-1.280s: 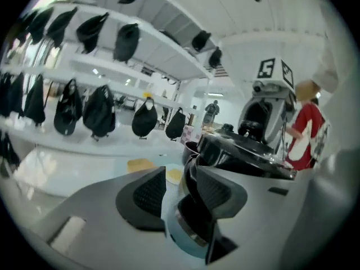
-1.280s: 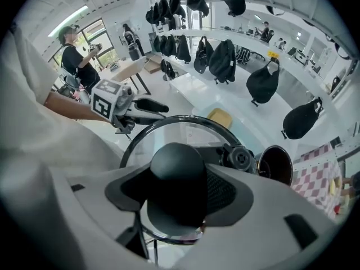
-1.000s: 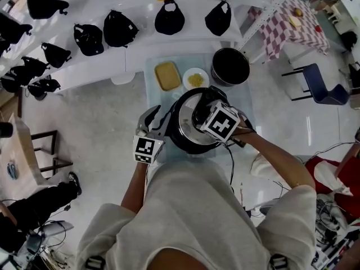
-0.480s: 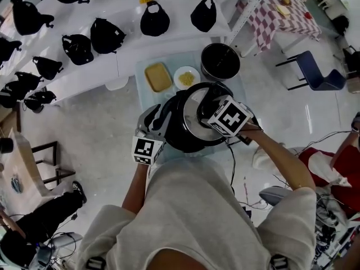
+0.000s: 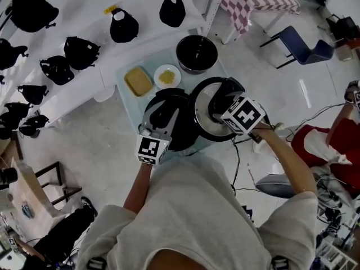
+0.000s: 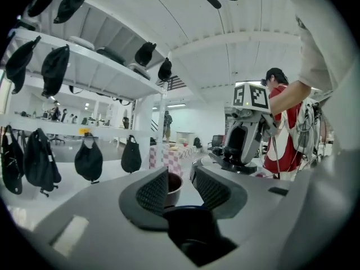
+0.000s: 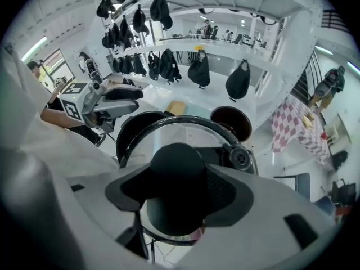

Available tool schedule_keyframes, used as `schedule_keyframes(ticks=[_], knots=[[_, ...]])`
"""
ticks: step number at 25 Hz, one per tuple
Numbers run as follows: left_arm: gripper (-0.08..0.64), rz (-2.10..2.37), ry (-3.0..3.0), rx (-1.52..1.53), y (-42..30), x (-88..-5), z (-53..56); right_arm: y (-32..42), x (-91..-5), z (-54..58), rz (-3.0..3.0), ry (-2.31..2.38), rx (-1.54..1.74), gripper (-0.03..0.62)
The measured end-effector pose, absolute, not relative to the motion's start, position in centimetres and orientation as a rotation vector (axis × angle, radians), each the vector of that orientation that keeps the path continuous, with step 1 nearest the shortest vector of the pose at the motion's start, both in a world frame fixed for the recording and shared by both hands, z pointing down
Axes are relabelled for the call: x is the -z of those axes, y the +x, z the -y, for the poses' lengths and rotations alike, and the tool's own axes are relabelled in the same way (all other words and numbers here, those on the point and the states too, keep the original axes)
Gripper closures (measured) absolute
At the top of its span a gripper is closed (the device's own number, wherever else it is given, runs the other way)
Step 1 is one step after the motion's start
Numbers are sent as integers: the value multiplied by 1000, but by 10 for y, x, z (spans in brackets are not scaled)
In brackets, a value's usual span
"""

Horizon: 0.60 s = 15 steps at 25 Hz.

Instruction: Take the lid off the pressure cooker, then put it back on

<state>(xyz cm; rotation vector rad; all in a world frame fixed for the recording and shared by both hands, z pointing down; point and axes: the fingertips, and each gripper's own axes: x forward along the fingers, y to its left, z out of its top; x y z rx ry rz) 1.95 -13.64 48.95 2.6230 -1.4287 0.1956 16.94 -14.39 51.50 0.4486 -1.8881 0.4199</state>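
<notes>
Currently, the one pressure cooker lid (image 5: 205,114), a silvery disc with a black rim, is off the cooker. It hangs in the air just to the right of the cooker and overlaps the cooker's right edge in the head view. The right gripper (image 7: 177,187) points steeply down, and its two jaws are clamped on the lid's single round black knob (image 7: 177,162), one pad on each side. One small black valve (image 7: 239,158) sits on the lid's rim.

The one black pressure cooker body (image 5: 179,129) stands uncovered on a pale glass-topped table (image 5: 126,97), its dark inside showing. The left gripper (image 6: 179,173) lies nearly level over the cooker's near left side. Its two ribbed pads stand part-way apart and press on nothing, and a far pot shows through the gap. A dark rounded shape sits low at the roots of the jaws; I cannot tell what it is.

Three other things share the table behind the cooker:
- one dark round pot (image 5: 197,53)
- one white plate of yellow food (image 5: 167,76)
- one yellow rectangular slab (image 5: 138,81)

They stand apart from one another in a row.

Two black bags (image 5: 124,26) hang on the white shelf front nearest the table, and more are along the shelves to the left. One blue chair (image 5: 301,44) stands on the floor to the right, well apart from the table.
</notes>
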Motion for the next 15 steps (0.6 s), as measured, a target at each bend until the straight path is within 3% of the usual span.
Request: schedule_keyframes(ticks=[15], knots=[[411,1188,2727,-210,118,-480,158,307,-552,123,1771,670,-609,322]])
